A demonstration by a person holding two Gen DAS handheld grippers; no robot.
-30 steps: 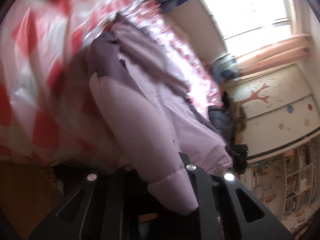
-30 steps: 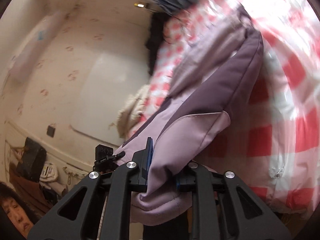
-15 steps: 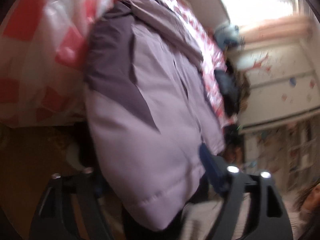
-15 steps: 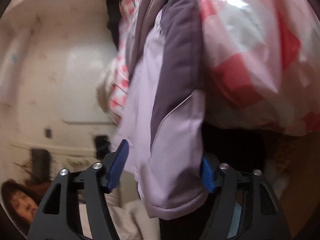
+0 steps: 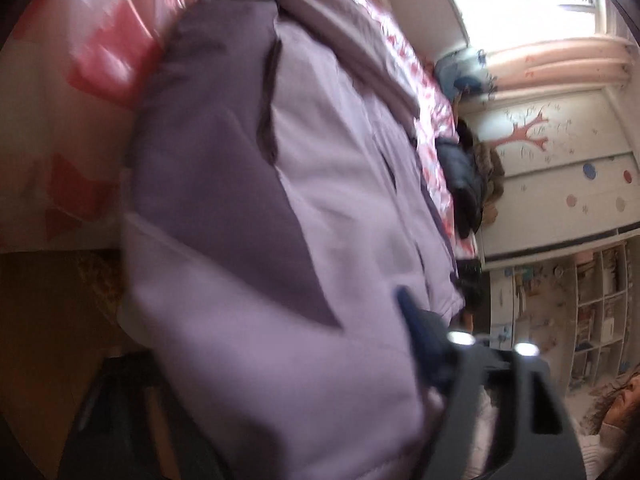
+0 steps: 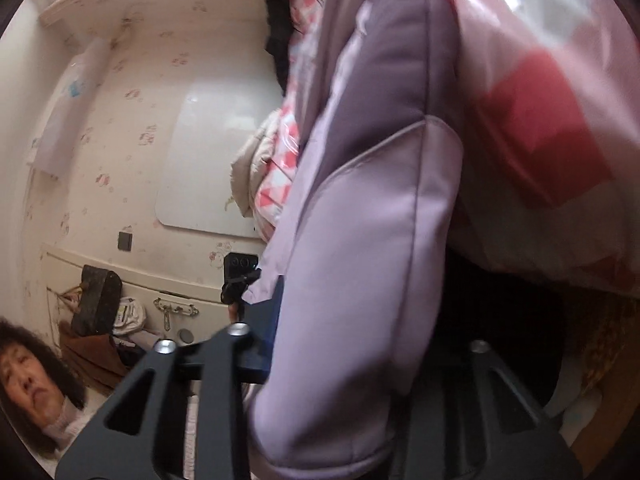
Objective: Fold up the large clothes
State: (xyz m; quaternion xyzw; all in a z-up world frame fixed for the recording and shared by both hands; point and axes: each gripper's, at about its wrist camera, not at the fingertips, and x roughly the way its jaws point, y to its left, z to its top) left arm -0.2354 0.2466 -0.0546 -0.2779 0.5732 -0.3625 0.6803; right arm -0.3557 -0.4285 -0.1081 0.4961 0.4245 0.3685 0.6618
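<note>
A puffy lilac jacket (image 5: 340,220) with darker purple panels lies on a red-and-white checked bedspread (image 5: 92,60) and hangs over the bed's edge. Its lower part fills the gap of my left gripper (image 5: 272,340), whose jaws are closing. The blue pad (image 5: 416,328) lies against the cloth, and the other finger is blurred and mostly hidden. In the right wrist view a lilac sleeve of the jacket (image 6: 360,280) hangs between the closing jaws of my right gripper (image 6: 360,304). One blue pad (image 6: 276,320) presses its edge, while the sleeve covers the other finger.
Dark clothes (image 5: 464,184) lie piled further along the bed. White shelves (image 5: 600,300) and a painted wall stand behind. A person (image 6: 32,380) is low beside the bed, and a whiteboard (image 6: 224,152) hangs on the wall. Brown floor (image 5: 40,340) shows under the bed edge.
Both grippers sank along the bed's edge. Their jaws, shut on jacket cloth a second ago, sprang wide and now narrow again. The jacket fills more of both views.
</note>
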